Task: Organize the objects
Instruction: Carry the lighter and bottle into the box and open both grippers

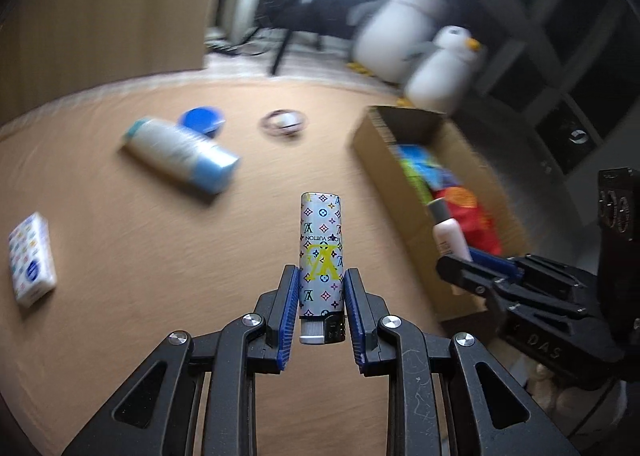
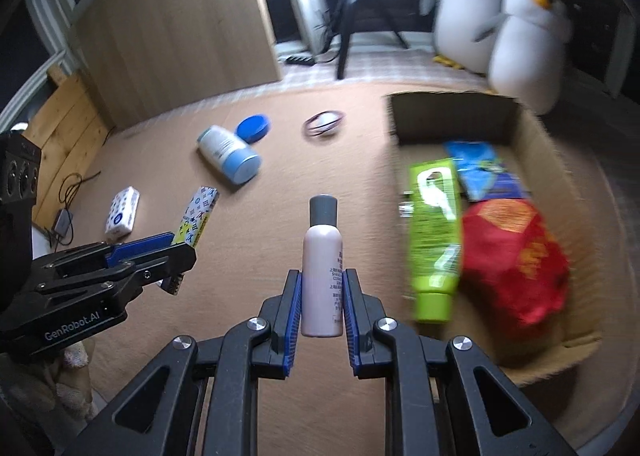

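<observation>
My left gripper (image 1: 321,288) is shut on a patterned lighter (image 1: 321,256) and holds it above the tan table. My right gripper (image 2: 322,288) is shut on a small pink bottle with a grey cap (image 2: 322,264), held left of the cardboard box (image 2: 452,111). The box holds a green tube (image 2: 434,232), a blue packet (image 2: 484,171) and a red pouch (image 2: 512,256). In the left wrist view the right gripper (image 1: 472,272) with the pink bottle (image 1: 450,236) hangs by the box (image 1: 400,123). In the right wrist view the left gripper (image 2: 168,256) holds the lighter (image 2: 198,215).
On the table lie a white-and-blue bottle (image 1: 180,153), a blue lid (image 1: 202,120), a ring of hair ties (image 1: 284,121) and a tissue pack (image 1: 32,260). Two plush penguins (image 2: 500,15) stand behind the box. A wooden panel (image 2: 176,35) stands at the back left.
</observation>
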{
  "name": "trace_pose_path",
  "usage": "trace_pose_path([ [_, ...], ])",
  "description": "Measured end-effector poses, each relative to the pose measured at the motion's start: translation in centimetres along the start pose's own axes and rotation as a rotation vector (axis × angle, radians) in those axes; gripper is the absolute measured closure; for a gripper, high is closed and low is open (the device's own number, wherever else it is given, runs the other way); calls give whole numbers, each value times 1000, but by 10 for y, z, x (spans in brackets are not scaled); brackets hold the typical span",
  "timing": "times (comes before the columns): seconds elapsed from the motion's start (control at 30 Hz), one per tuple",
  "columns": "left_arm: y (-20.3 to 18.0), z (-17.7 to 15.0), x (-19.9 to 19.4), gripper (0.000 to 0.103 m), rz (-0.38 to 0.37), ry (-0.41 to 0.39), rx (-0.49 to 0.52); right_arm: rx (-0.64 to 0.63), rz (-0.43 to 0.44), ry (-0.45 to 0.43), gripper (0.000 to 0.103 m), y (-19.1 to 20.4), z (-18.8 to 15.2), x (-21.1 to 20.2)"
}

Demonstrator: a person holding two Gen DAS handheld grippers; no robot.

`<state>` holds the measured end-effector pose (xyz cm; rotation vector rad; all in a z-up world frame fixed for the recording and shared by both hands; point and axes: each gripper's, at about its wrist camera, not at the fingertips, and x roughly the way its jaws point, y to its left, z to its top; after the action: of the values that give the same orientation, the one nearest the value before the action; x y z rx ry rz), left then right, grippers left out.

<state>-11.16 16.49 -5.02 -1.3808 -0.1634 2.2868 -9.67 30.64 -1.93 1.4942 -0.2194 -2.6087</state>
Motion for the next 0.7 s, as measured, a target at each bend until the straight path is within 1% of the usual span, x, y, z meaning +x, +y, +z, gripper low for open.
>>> trace_pose_path([
  [0.07, -23, 4, 3, 78, -34, 3, 30, 19, -15, -12, 85, -13, -2, -8],
  [0.27, -89, 11, 23, 78, -101, 19, 124, 85, -82, -34, 85, -63, -11, -27],
  [0.43, -131, 13, 47, 78, -124, 40, 174, 133, -120, -34, 85, -98, -17, -34],
  [0.53, -145, 13, 60, 78, -118, 56, 193, 147, -136, -33, 85, -113, -18, -34],
  [0.7, -154, 13, 70, 78, -108, 67, 207, 164, -141, -32, 85, -128, -19, -32],
])
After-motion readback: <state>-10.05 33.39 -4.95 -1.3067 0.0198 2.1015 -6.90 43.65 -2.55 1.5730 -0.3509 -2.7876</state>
